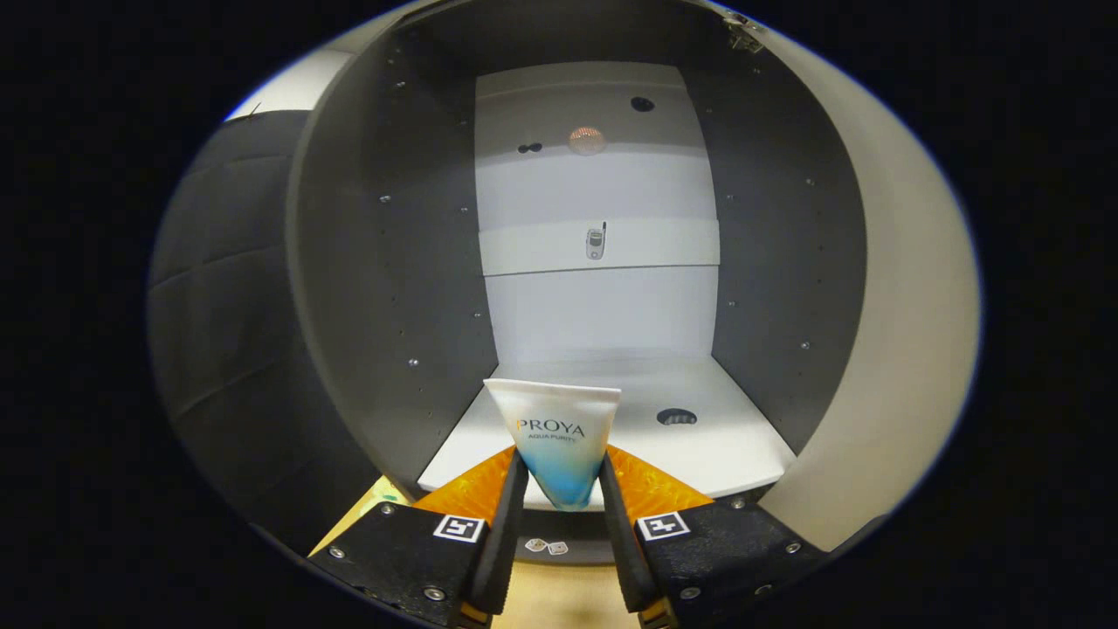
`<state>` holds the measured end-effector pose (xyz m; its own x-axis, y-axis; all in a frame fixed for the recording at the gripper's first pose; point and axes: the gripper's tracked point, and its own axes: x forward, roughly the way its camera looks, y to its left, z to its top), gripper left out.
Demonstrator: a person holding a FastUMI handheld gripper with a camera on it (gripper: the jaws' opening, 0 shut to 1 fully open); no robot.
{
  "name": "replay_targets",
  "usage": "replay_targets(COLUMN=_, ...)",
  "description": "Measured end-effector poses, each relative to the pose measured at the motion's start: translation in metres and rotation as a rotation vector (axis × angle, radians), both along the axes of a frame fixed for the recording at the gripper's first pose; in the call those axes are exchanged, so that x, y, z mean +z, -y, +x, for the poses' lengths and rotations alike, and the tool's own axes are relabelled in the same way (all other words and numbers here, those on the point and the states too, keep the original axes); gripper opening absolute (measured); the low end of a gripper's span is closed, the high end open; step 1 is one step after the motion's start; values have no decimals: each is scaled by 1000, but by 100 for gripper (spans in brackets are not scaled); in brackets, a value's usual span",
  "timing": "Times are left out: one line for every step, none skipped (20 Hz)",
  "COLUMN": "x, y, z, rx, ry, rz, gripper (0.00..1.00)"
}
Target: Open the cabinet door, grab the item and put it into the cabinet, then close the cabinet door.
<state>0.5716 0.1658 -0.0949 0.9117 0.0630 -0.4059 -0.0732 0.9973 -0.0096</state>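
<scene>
- Right now the gripper point(563, 489) holds a white-and-blue tube point(557, 441), its two fingers closed narrow and pressing on the tube's lower, tapering sides.
- Taking the cabinet point(349, 288) as the landmark: the tube stands upright between the fingers, wide crimped end up, just in front of the cabinet's opening and over the front edge of its white bottom shelf point(734, 445).
- The cabinet stands open, with dark grey side walls dotted with small pin holes and a white back panel point(598, 188).
- The cabinet door point(900, 332), pale on its inner face, is swung out to the right of the opening; a metal hinge point(744, 31) sits at the door's top, beside the cabinet's upper right corner.
- A dark round hole point(676, 417) lies in the bottom shelf, to the right of the tube and further inside the cabinet.
- A small metal fitting point(596, 242) sits on a white cross strip midway up the back panel.
- Below the cabinet's front edge, a light wooden surface point(559, 598) shows between the fingers.
</scene>
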Motion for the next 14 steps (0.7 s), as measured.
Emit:
replay_targets(x=-3, y=1, z=7, rx=-3, ry=-15, rz=3, gripper=49)
replay_targets(x=-5, y=3, z=16, rx=-5, ry=-26, rz=3, gripper=49)
replay_targets(x=-8, y=5, z=24, rx=-10, ry=-30, rz=1, gripper=49)
replay_targets(x=-11, y=8, z=31, rx=-16, ry=-37, rz=-6, gripper=49)
replay_targets(x=-15, y=10, z=36, rx=-20, ry=-47, rz=-12, gripper=49)
replay_targets(x=-19, y=11, z=39, rx=-23, ry=-58, rz=-13, gripper=49)
replay_targets(x=-22, y=12, z=43, rx=-25, ry=-63, rz=-11, gripper=49)
replay_targets(x=-25, y=13, z=46, rx=-27, ry=-66, rz=-11, gripper=49)
replay_targets(x=-26, y=14, z=48, rx=-28, ry=-69, rz=-12, gripper=49)
replay_targets(x=-26, y=14, z=52, rx=-29, ry=-62, rz=-12, gripper=49)
replay_targets(x=-26, y=14, z=51, rx=-29, ry=-59, rz=-14, gripper=49)
replay_targets(x=-27, y=14, z=52, rx=-27, ry=-58, rz=-18, gripper=51)
replay_targets(x=-25, y=15, z=51, rx=-29, ry=-51, rz=-29, gripper=52)
replay_targets(x=-23, y=16, z=52, rx=-26, ry=-39, rz=-37, gripper=54)
